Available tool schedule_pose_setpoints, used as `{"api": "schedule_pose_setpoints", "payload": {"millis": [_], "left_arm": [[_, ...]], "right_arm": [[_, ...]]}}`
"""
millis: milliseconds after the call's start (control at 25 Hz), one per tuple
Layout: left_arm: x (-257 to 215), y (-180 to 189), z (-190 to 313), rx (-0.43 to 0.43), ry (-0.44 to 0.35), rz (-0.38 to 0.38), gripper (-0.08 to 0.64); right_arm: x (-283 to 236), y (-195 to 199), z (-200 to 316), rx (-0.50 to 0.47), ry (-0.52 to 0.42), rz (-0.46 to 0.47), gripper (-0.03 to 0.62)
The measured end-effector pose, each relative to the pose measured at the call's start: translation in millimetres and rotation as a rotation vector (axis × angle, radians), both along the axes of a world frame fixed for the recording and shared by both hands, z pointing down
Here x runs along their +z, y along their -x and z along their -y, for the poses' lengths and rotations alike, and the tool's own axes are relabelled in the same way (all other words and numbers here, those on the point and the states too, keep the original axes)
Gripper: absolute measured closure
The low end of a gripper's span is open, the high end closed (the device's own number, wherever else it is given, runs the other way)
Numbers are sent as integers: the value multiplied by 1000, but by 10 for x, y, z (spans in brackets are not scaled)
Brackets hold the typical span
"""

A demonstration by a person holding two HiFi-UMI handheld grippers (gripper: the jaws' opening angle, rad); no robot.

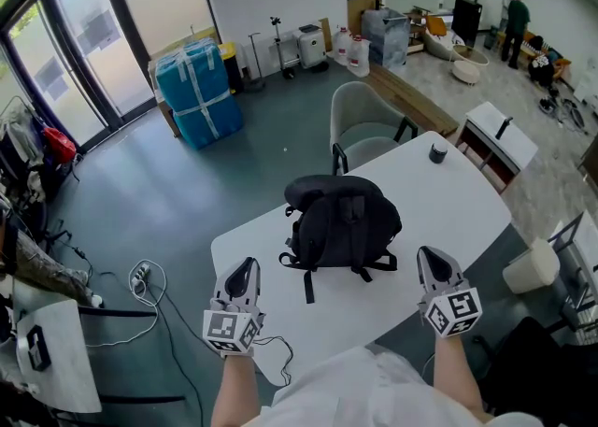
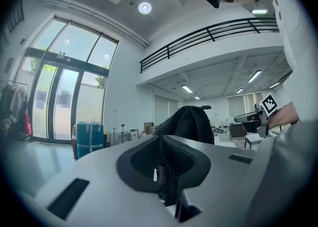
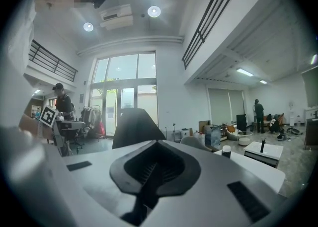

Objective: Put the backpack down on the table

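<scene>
A tall, bright hall with glass doors, a railed mezzanine and grey flooring spreads around a white surface (image 1: 448, 201), with a pale chair (image 1: 364, 121) pushed in at its far edge and a blue wrapped bundle (image 1: 198, 89) off by the doors. The black backpack (image 1: 341, 220) already rests on that surface, about mid-way across it, its straps trailing toward the person. It lies ahead of both tools and between their lines. The left gripper (image 1: 245, 276) and the right gripper (image 1: 434, 262) hover near the front edge on either side of it, neither touching it and neither clearly the nearer. From the head view the bag reads as a squat lump. The left gripper view shows the backpack (image 2: 191, 121) rising well up from the surface with a loop at its top, so I judge its long axis to be upright. The right gripper view shows the same dark hump (image 3: 136, 126) off to its left. Each gripper view shows its jaws pressed together with nothing between them. A small dark-lidded jar (image 1: 438, 152) stands on the far right of the surface, well apart from the bag.
</scene>
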State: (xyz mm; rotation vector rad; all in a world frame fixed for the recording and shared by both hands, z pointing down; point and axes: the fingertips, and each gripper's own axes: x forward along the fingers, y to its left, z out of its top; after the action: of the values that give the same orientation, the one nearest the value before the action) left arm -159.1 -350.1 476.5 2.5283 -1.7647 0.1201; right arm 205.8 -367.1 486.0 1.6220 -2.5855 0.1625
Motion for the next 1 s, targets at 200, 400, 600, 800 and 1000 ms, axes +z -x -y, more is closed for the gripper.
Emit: {"api": "schedule_pose_setpoints", "payload": {"millis": [200, 400, 600, 800, 1000], "left_arm": [[-6, -20, 11, 2, -4, 2, 518], [-5, -12, 10, 6, 1, -3, 518], [27, -54, 35, 16, 4, -5, 518], [32, -64, 53, 20, 13, -4, 518], [91, -100, 68, 19, 24, -6, 518]], "right_arm": [[-59, 61, 6, -29, -11, -10, 577], [-66, 71, -4, -33, -4, -11, 577], [-8, 90, 9, -44, 7, -10, 577], [-15, 91, 38, -44, 8, -11, 577], [18, 43, 64, -41, 11, -7, 577]]}}
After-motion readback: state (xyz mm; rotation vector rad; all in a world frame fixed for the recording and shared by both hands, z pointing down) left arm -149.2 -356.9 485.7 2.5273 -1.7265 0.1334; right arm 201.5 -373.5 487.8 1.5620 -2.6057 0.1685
